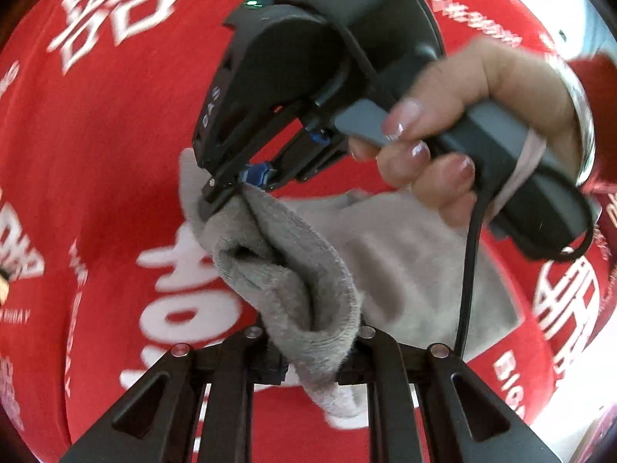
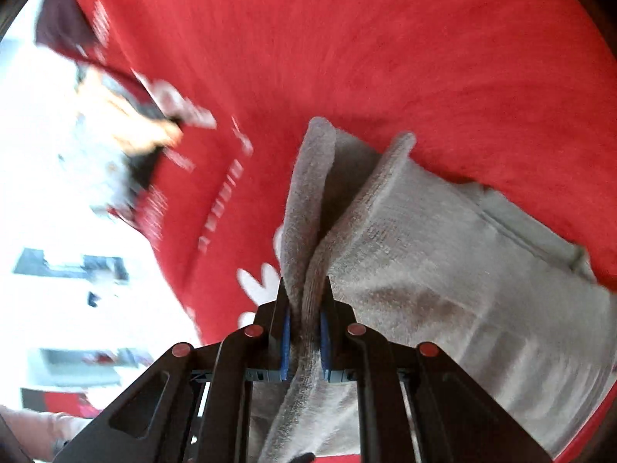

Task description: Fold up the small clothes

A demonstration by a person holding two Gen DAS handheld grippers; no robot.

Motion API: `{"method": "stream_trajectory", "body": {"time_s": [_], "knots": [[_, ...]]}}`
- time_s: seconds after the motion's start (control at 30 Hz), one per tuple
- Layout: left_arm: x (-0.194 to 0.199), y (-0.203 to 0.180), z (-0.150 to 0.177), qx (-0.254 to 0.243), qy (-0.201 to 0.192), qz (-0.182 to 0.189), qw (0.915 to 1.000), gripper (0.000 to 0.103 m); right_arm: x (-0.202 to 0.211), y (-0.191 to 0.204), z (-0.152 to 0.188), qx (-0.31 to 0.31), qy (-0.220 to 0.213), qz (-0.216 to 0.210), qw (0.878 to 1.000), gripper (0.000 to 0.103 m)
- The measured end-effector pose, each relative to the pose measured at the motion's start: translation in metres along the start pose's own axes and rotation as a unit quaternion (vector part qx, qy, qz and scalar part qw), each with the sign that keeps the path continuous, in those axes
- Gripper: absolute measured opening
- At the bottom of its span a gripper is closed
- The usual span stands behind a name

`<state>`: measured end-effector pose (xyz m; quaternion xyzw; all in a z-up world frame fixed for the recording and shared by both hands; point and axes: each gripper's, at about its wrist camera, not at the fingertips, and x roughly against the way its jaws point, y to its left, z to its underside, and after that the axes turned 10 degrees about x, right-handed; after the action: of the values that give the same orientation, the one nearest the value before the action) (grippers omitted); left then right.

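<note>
A small grey fleece garment point(image 1: 405, 254) lies partly lifted over a red cloth. In the left wrist view my left gripper point(image 1: 312, 351) is shut on a bunched edge of it at the bottom of the frame. Just above, my right gripper point(image 1: 221, 196), held by a person's hand point(image 1: 462, 123), pinches another part of the same edge. In the right wrist view my right gripper point(image 2: 304, 308) is shut on a doubled fold of the grey garment point(image 2: 443, 270), which spreads away to the right. The blue pads point(image 2: 286, 332) press the fabric from both sides.
A red cloth with white lettering point(image 1: 115, 154) covers the surface under the garment. Its edge point(image 2: 185, 262) runs down the left of the right wrist view, with a bright, blurred area point(image 2: 58, 193) beyond. A black cable point(image 1: 468, 270) hangs from the right gripper's handle.
</note>
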<state>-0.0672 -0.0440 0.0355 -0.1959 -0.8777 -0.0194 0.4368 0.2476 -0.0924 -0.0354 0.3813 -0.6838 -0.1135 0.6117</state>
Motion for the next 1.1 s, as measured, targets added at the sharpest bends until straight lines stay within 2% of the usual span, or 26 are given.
{"method": "stream_trajectory", "body": {"time_s": [0.17,0.33,0.47,0.6,0.7,0.83,0.9,0.97,1.03,1.1], "knots": [[0.001,-0.063,-0.020,-0.047,-0.011,0.049,0.9976,0.017,0.092,-0.040,0.045,-0.036,-0.101,-0.024,0.994,0.013],[-0.027,-0.132,-0.015,-0.091,0.014,0.094,0.9913,0.017,0.144,-0.099,0.106,-0.092,-0.144,-0.001,0.985,0.013],[-0.062,-0.176,0.009,-0.124,0.053,0.112,0.9845,0.017,0.140,-0.155,0.155,-0.152,-0.142,0.032,0.978,0.013],[-0.097,-0.204,0.036,-0.141,0.099,0.113,0.9786,0.017,0.110,-0.209,0.200,-0.211,-0.112,0.060,0.969,0.013],[-0.109,-0.206,0.050,-0.139,0.118,0.108,0.9773,0.017,0.097,-0.226,0.216,-0.232,-0.118,0.057,0.964,0.014],[-0.099,-0.206,0.045,-0.128,0.120,0.106,0.9788,0.017,0.100,-0.226,0.217,-0.226,-0.124,0.066,0.964,0.017],[-0.086,-0.199,0.040,-0.117,0.131,0.108,0.9785,0.027,0.105,-0.221,0.218,-0.230,-0.116,0.084,0.963,0.033],[-0.066,-0.187,0.037,-0.101,0.123,0.111,0.9810,0.064,0.113,-0.212,0.223,-0.244,-0.115,0.097,0.958,0.046],[-0.055,-0.171,0.035,-0.094,0.109,0.118,0.9825,0.066,0.126,-0.203,0.235,-0.259,-0.130,0.094,0.952,0.048],[-0.044,-0.158,0.032,-0.094,0.117,0.114,0.9821,0.066,0.137,-0.194,0.251,-0.270,-0.144,0.089,0.948,0.048]]}}
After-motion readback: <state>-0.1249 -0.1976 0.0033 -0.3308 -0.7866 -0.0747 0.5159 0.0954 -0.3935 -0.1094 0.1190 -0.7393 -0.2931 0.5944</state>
